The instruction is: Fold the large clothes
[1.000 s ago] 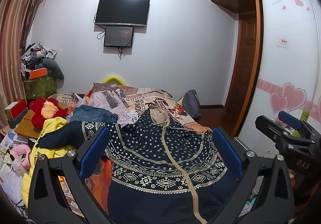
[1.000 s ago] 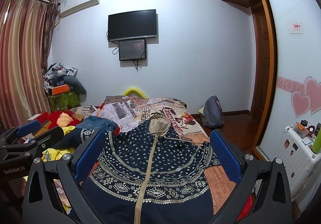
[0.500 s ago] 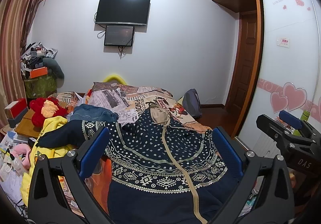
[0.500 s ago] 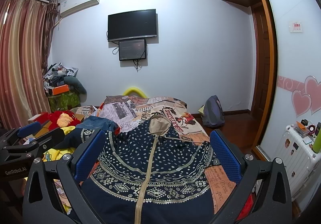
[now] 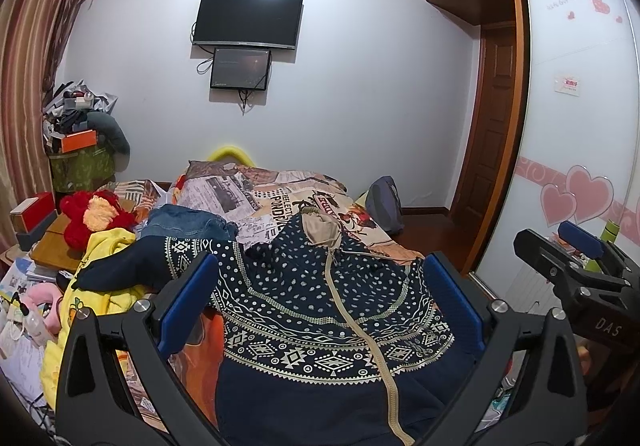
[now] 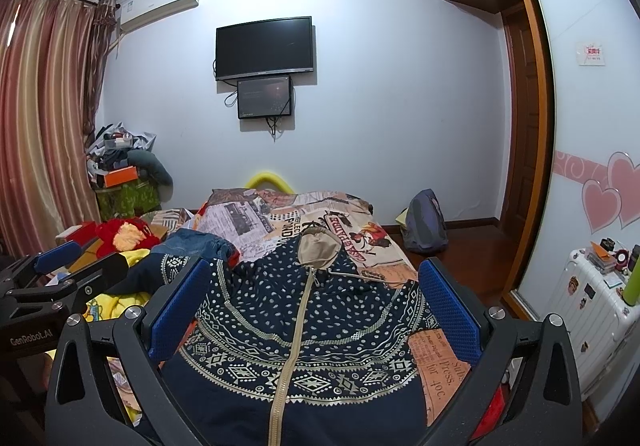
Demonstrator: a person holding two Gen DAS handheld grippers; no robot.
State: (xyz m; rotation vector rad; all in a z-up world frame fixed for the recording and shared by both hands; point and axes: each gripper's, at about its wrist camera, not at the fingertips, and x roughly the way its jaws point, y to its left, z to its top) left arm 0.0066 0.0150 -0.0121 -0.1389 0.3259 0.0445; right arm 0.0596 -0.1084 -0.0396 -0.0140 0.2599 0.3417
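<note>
A navy zip-up hooded jacket with a cream dotted and diamond pattern lies spread face up on the bed, its beige-lined hood pointing away and one sleeve stretched out to the left. My left gripper hovers open above the jacket's chest with nothing between its blue pads. My right gripper is open too, held over the same jacket, empty. Each gripper shows at the edge of the other's view.
The bed carries a newspaper-print cover. Jeans, a yellow garment and a red plush toy crowd its left side. A backpack sits on the floor by the door, a white suitcase at the right.
</note>
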